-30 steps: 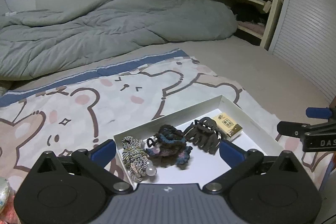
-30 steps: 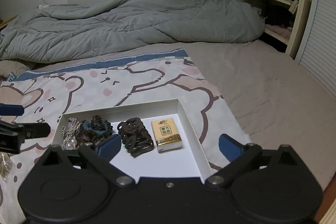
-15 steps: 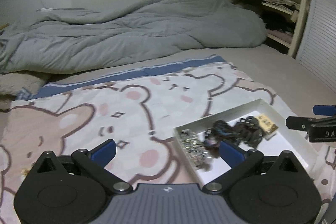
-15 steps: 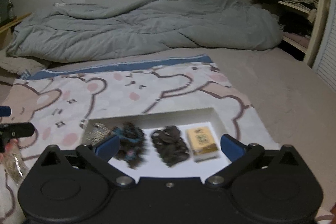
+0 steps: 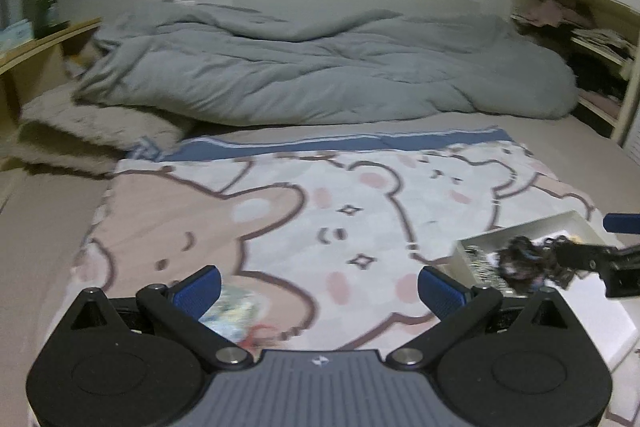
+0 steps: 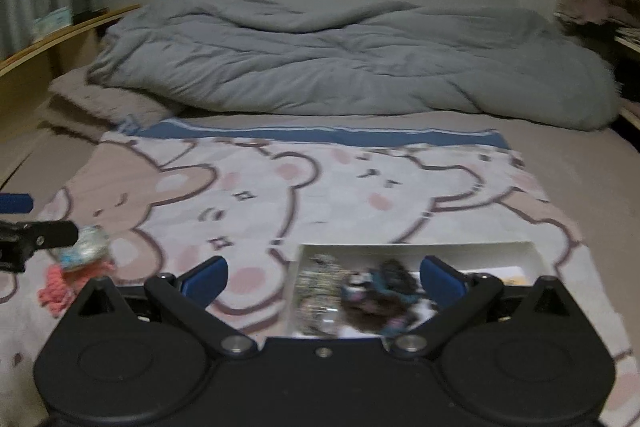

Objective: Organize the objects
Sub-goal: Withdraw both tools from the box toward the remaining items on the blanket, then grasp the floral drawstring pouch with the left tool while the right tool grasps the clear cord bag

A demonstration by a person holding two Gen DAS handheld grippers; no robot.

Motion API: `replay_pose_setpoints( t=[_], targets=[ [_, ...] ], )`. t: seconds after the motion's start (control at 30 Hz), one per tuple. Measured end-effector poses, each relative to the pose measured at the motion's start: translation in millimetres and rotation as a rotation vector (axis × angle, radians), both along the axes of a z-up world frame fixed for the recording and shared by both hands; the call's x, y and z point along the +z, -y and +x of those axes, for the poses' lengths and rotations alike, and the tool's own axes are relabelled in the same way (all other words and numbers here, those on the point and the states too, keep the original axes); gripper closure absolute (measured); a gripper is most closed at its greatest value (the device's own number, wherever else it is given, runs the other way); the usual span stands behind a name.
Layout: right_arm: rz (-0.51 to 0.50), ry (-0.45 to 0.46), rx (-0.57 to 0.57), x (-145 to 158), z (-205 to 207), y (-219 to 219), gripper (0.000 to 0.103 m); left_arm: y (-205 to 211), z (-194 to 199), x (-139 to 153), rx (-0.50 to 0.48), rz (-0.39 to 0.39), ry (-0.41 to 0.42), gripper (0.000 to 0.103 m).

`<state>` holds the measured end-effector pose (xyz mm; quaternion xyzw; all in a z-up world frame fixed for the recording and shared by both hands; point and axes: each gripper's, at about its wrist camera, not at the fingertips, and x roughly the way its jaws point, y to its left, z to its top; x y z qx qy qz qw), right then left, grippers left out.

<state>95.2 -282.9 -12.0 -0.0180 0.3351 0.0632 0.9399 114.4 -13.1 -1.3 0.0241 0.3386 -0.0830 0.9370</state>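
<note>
Bear-print blanket (image 5: pixel 360 211) on a bed, both claws gaping and empty.
Only the right wrist view shows the pink knot (image 6: pixel 60 291) beside the left gripper (image 5: pixel 320 287); right gripper (image 6: pixel 322 277) hovers over the white tray (image 6: pixel 416 251).

Left tool (image 5: pixel 319 287) agape over bear blanket (image 5: pixel 360 211); white tray (image 5: pixel 520 231) at right.

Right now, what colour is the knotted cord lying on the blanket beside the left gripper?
Pink-red cord, clearest in the right wrist view, left of the white tray.
</note>
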Motion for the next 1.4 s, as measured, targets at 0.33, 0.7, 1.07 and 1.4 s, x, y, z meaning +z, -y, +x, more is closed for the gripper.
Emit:
replay_pose_setpoints(
  t=[0.33,0.7,1.07,1.4],
  targets=[
    [0.011,-0.020,0.186,-11.1,10.5,-78.3,0.000,-64.8,3.7,-10.1,0.107,0.003,-0.001,0.000],
    [0.007,-0.062,0.367,-46.9,25.7,-155.5,0.000,-103.3,30.4,-36.0,0.215,-0.109,-0.115,0.001],
    [-0.071,-0.204,0.516,-100.3,39.3,-203.8,0.000,-97.7,73.3,-78.2,0.290,-0.142,-0.268,0.000],
    [-0.037,-0.295,0.610,-119.0,50.0,-214.8,0.000,-77.4,104.4,-105.5,0.329,-0.098,-0.347,0.000]
  ],
)
